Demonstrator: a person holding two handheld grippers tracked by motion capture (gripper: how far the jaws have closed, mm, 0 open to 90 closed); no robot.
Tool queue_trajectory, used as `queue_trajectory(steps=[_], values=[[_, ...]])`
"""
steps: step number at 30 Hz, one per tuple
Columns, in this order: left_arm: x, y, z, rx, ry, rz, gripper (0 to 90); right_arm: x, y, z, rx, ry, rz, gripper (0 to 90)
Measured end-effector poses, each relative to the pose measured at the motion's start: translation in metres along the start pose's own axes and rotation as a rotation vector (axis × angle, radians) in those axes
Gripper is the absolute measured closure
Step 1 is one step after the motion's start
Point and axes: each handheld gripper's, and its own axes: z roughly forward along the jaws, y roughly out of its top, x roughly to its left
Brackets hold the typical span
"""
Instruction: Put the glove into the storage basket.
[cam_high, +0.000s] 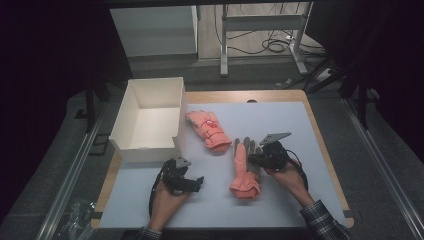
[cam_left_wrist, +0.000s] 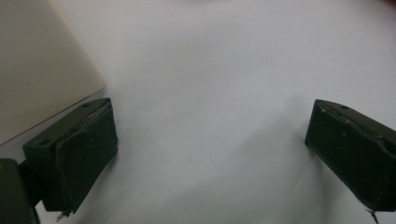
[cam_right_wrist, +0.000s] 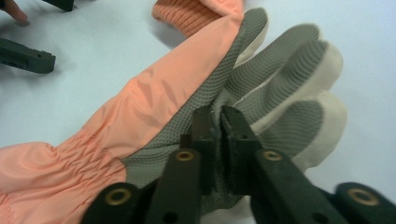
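- Reaching in from the near edge, the person's left hand (cam_high: 165, 197) holds the left gripper (cam_high: 192, 183) low over the pale blue mat (cam_high: 280, 200); in the left gripper view its jaws stand wide apart with bare mat between them
- Beside it, the near glove (cam_high: 244, 167) lies on the mat in the middle, its salmon cuff toward the person and its grey and cream fingers pointing away
- The right hand (cam_high: 287, 175) brings the right gripper (cam_high: 253, 159) to this glove from the right; in the right gripper view (cam_right_wrist: 219, 122) its jaws are almost together, a thin gap between them, right over the grey mesh palm; whether they pinch fabric I cannot tell
- Farther back lies the far glove (cam_high: 209, 129), salmon with a small red mark too blurred to read
- Just left of it stands the white box (cam_high: 131, 145), open-topped and near the mat's far left corner; no label or writing can be read on it
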Motion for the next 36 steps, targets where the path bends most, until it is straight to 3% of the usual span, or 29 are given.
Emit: queue_trajectory(steps=[3, 6, 8, 13, 19, 28, 36], values=[[0.000, 0.000, 0.000, 0.001, 0.001, 0.002, 2.3, 0.000, 0.006, -0.006, -0.017, -0.028, -0.022, 79.0], [0.000, 0.000, 0.000, 0.001, 0.001, 0.002, 2.3, -0.002, 0.014, -0.013, -0.047, -0.033, -0.015, 73.9], [0.000, 0.000, 0.000, 0.001, 0.001, 0.002, 2.3, -0.004, 0.027, -0.016, -0.061, -0.040, -0.013, 66.5], [0.000, 0.000, 0.000, 0.001, 0.002, 0.005, 2.3, -0.004, 0.045, -0.007, -0.064, -0.023, -0.017, 58.7], [0.000, 0.000, 0.000, 0.002, 0.003, 0.002, 2.4, -0.001, 0.082, 0.026, -0.051, -0.012, -0.022, 46.7], [0.000, 0.000, 0.000, 0.003, 0.004, 0.003, 2.4, 0.001, 0.111, 0.063, -0.033, -0.017, -0.019, 42.0], [0.000, 0.000, 0.000, 0.002, 0.003, 0.001, 2.4, -0.007, 0.131, 0.098, -0.017, -0.050, 0.016, 38.6]])
